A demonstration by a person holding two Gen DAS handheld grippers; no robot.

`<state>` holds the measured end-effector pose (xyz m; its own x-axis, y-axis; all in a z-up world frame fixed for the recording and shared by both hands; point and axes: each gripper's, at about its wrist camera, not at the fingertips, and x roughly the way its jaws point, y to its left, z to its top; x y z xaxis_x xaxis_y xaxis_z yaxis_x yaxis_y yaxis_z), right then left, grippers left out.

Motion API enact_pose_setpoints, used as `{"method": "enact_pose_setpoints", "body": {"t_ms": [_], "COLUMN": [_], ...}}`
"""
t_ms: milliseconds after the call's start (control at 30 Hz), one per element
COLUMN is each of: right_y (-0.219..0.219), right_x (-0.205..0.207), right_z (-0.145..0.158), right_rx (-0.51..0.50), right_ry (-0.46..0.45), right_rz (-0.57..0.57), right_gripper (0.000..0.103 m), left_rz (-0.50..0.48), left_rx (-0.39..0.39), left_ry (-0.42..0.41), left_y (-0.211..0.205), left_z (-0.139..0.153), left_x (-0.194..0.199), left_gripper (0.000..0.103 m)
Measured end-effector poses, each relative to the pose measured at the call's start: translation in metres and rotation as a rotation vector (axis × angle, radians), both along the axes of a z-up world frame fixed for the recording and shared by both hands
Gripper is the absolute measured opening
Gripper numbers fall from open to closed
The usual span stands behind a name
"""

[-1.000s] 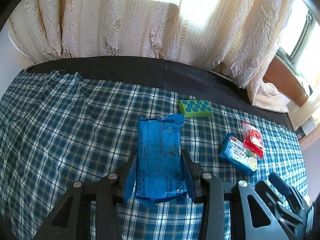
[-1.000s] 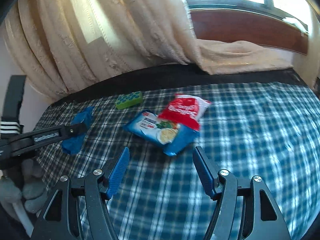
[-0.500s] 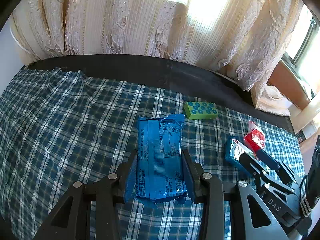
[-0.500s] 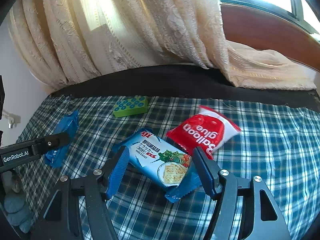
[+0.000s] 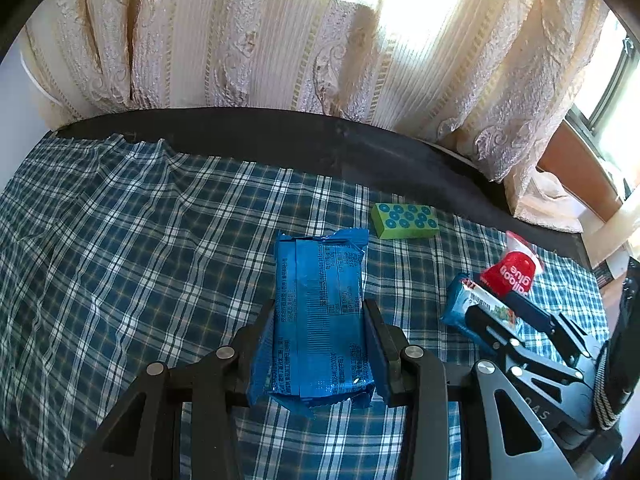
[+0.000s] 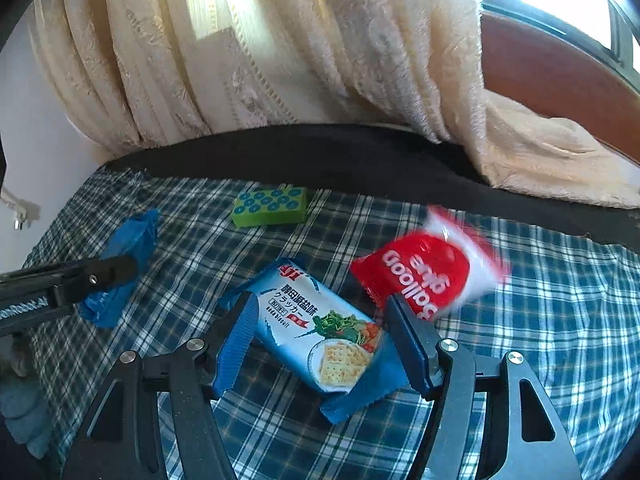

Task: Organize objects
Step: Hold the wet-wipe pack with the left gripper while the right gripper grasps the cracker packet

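My left gripper (image 5: 320,314) is shut on a dark blue snack packet (image 5: 320,280), held lengthwise just over the plaid cloth (image 5: 120,260). From the right wrist view that packet (image 6: 130,240) shows at the far left in the left gripper's fingers (image 6: 104,272). My right gripper (image 6: 320,306) stands open, straddling a light blue cracker packet (image 6: 316,328) that lies diagonally on the cloth. Its right fingertip touches the lower edge of a red "Balloon glue" pouch (image 6: 428,276). The left wrist view shows the right gripper (image 5: 504,312) over the cracker packet (image 5: 460,300) and the red pouch (image 5: 510,276).
A green block with blue dots (image 5: 404,220) (image 6: 272,206) lies on the cloth near the back. A black border (image 5: 280,140) edges the cloth, with cream curtains (image 5: 240,40) hanging behind. A brown wooden sill (image 6: 552,72) runs at the right.
My right gripper has moved forward and down until the cracker packet lies between its fingers, and it has rolled a little. The left gripper and its blue packet have stayed still.
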<state>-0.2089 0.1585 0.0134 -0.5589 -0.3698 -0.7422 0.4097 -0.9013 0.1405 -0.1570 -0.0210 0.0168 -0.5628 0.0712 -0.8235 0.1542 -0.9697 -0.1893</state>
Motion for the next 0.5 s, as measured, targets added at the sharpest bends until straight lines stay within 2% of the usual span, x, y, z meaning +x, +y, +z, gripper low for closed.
{"method": "enact_pose_setpoints", "body": {"t_ms": [167,300,500], "right_y": [-0.002,-0.016,-0.037], "right_x": [0.008,0.024,0.031], "right_z": [-0.001,-0.005,-0.011], "right_rx": [-0.033,0.020,0.141], "right_ry": [-0.040,-0.043,0.019], "right_rz": [0.031,0.074,0.057], "right_gripper": [0.068,0.068,0.068], "left_rz": [-0.001,-0.002,-0.011], "left_rx": [0.000,-0.001,-0.011], "left_ry": [-0.001,-0.001,0.010], "left_y": [-0.001,0.000,0.005], "left_z": [0.000,0.002,0.007], "left_x": [-0.001,-0.001,0.000], "left_gripper": [0.044,0.044,0.044]}}
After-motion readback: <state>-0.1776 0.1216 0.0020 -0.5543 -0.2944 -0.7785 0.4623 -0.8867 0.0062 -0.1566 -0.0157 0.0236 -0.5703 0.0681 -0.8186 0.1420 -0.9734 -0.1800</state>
